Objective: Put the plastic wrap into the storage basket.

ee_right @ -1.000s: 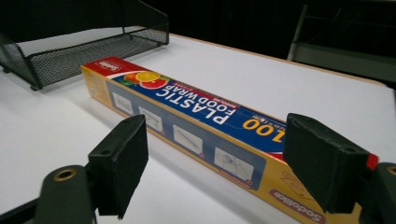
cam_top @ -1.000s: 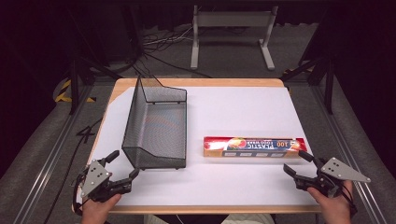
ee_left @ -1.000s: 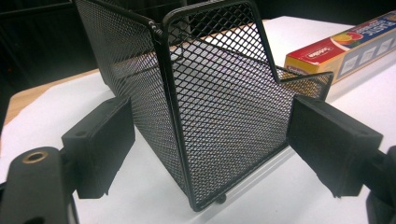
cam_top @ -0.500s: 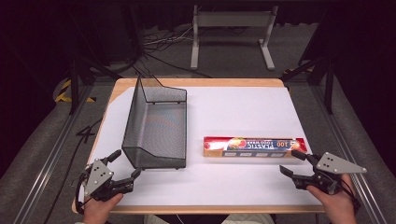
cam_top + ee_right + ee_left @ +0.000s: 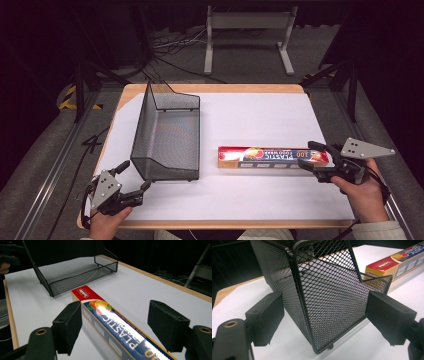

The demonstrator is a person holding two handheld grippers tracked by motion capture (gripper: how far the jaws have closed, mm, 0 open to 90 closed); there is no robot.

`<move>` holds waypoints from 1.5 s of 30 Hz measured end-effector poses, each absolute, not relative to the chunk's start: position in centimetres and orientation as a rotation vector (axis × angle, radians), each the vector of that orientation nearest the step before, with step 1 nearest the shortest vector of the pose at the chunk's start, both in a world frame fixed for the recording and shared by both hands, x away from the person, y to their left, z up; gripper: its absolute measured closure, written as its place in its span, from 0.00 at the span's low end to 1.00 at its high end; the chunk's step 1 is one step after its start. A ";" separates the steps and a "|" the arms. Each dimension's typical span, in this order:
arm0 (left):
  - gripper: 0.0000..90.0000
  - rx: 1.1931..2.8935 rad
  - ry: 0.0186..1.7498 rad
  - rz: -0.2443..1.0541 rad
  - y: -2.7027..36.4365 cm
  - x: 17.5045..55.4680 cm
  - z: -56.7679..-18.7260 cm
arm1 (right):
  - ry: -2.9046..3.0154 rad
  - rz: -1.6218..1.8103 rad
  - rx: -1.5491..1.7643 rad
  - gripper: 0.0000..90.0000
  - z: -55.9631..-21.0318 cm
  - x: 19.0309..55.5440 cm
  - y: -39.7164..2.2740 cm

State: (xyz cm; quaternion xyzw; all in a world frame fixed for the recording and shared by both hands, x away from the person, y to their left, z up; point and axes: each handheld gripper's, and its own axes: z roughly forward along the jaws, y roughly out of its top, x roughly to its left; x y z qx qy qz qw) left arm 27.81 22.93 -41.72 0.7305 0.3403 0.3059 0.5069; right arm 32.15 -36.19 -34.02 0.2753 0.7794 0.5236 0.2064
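Note:
A long red and blue plastic wrap box [image 5: 274, 157] lies flat on the white table top, right of centre. A black wire mesh basket [image 5: 167, 135] stands to its left. My right gripper [image 5: 307, 156] hovers at the box's right end. In the right gripper view the box [image 5: 112, 322] runs between the two jaws with a gap on each side; the jaws have just been closing and the pads do not touch it. My left gripper [image 5: 136, 175] stands open near the basket's front left corner [image 5: 324, 297], apart from the mesh.
The white sheet [image 5: 260, 200] covers a wooden table whose edge shows at the front and back. A metal stand [image 5: 247, 30] and cables lie on the floor beyond the table. Free room lies in front of the box and behind it.
My right gripper has risen and moved in over the box's right end, with its jaws narrower than before. The left gripper, box and basket have stayed put.

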 end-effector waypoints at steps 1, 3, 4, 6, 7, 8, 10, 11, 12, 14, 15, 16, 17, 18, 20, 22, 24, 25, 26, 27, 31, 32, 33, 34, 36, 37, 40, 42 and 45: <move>0.18 1.761 0.820 0.738 22.9 27.8 -41.7 | 2.171 1.459 0.767 0.32 -34.0 32.2 -36.2; 0.18 1.760 0.821 0.737 22.9 27.8 -41.7 | 2.165 1.487 0.747 0.33 -33.9 32.6 -36.1; 0.18 1.759 0.824 0.733 23.0 27.8 -41.7 | 2.169 1.493 0.742 0.33 -33.8 32.9 -36.1; 0.18 1.755 0.829 0.732 23.0 27.8 -41.7 | 2.177 1.483 0.736 0.33 -33.7 33.3 -36.1; 0.18 1.757 0.829 0.732 22.9 27.8 -41.7 | 2.190 1.471 0.740 0.32 -33.5 33.5 -36.0; 0.18 1.759 0.826 0.735 22.9 27.8 -41.8 | 2.208 1.440 0.745 0.30 -33.3 33.7 -36.0; 0.18 1.761 0.825 0.738 22.9 27.7 -41.8 | 2.223 1.423 0.805 0.17 -32.9 34.3 -35.9; 0.18 1.761 0.825 0.738 22.9 27.7 -41.8 | 2.216 1.398 0.852 0.12 -32.7 34.5 -35.8; 0.18 1.763 0.823 0.743 23.0 27.7 -41.8 | 2.194 1.379 0.852 0.04 -32.4 34.9 -35.8; 0.18 1.766 0.828 0.743 23.0 27.6 -41.8 | 2.177 1.390 0.857 0.02 -31.9 35.5 -35.7; 0.18 1.768 0.830 0.744 23.1 27.6 -41.8 | 2.182 1.392 0.866 0.03 -31.8 35.7 -35.6; 0.18 1.767 0.832 0.745 23.1 27.6 -41.8 | 2.195 1.380 0.866 0.02 -31.5 36.0 -35.4; 0.18 1.763 0.833 0.746 23.2 27.5 -41.8 | 2.202 1.366 0.865 0.03 -31.3 36.2 -35.1; 0.18 1.763 0.833 0.746 23.2 27.5 -41.8 | 2.240 1.348 0.849 0.05 -31.0 36.6 -34.8; 0.18 1.764 0.832 0.751 23.3 27.5 -41.8 | 2.280 1.300 0.815 0.11 -30.6 37.1 -34.3; 0.18 1.763 0.837 0.751 23.3 27.3 -41.8 | 2.328 1.294 0.784 0.14 -30.3 37.5 -33.9; 0.18 1.766 0.836 0.753 23.4 27.3 -41.8 | 2.380 1.284 0.762 0.18 -29.9 37.9 -33.3; 0.18 1.759 0.842 0.753 23.4 27.2 -41.9 | 2.399 1.285 0.754 0.18 -29.9 38.1 -33.1; 0.18 1.761 0.841 0.753 23.4 27.2 -41.9 | 2.407 1.271 0.741 0.19 -29.7 38.3 -32.9; 0.18 1.761 0.842 0.757 23.5 27.1 -41.9 | 2.414 1.259 0.728 0.19 -29.7 38.5 -32.7; 0.18 1.758 0.845 0.761 23.6 27.0 -41.8 | 2.453 1.230 0.675 0.20 -29.5 39.5 -32.2; 0.18 1.759 0.845 0.764 23.6 26.9 -41.8 | 2.473 1.229 0.668 0.20 -29.5 39.8 -32.0; 0.18 1.758 0.846 0.764 23.6 26.9 -41.8 | 2.486 1.230 0.665 0.21 -29.5 40.1 -31.9; 0.18 1.754 0.849 0.767 23.7 26.8 -41.8 | 2.496 1.221 0.658 0.23 -29.5 40.3 -31.8; 0.18 1.748 0.854 0.766 23.8 26.7 -41.8 | 2.522 1.209 0.643 0.26 -29.4 40.9 -31.5; 0.18 1.754 0.850 0.769 23.8 26.7 -41.8 | 2.529 1.213 0.640 0.26 -29.4 41.1 -31.4; 0.18 1.750 0.858 0.768 23.9 26.7 -41.8 | 2.555 1.199 0.602 0.26 -29.4 41.7 -30.9; 0.18 1.746 0.858 0.770 23.9 26.6 -41.8 | 2.580 1.170 0.574 0.26 -29.6 42.0 -30.6; 0.18 1.747 0.858 0.768 23.9 26.6 -41.8 | 2.643 1.126 0.509 0.26 -30.4 42.6 -29.9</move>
